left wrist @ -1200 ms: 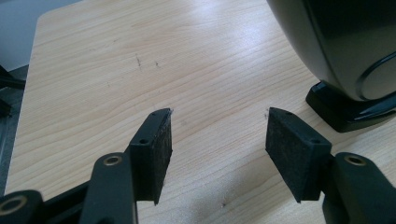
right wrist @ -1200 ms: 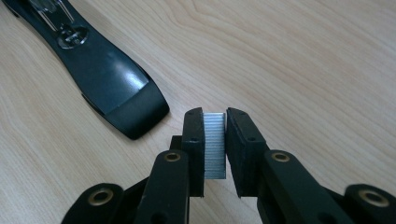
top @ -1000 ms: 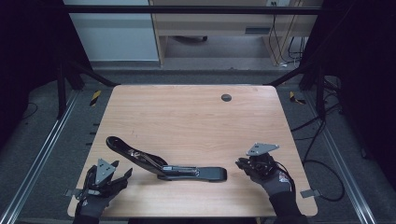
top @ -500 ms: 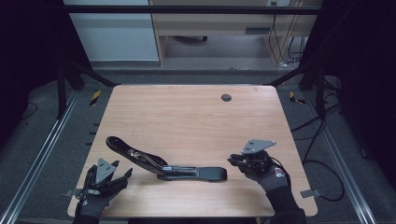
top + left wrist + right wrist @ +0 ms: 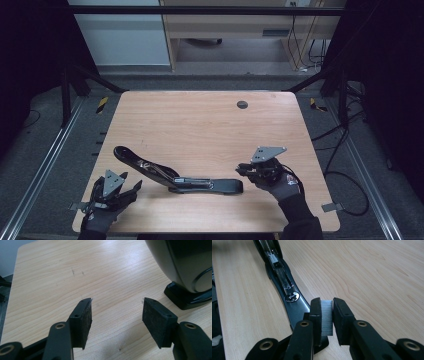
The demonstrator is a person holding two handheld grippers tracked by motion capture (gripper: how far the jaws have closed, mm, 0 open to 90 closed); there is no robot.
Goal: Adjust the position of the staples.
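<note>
readable text: none | labels, brands, numbers: none legible on stapler (image 5: 180, 177), staple strip (image 5: 327, 317) or bench (image 5: 200, 125) | signs: none

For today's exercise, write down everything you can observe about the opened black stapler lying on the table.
The stapler is black, glossy and looks like plastic over metal. It lies swung fully open near the front edge of the wooden table, the curved top arm reaching toward the left gripper and the flat base toward the right gripper. Its silvery staple channel faces up, with a cross-head screw at one end. Neither gripper grips it; the right gripper holds a strip of staples just over its end.
</note>
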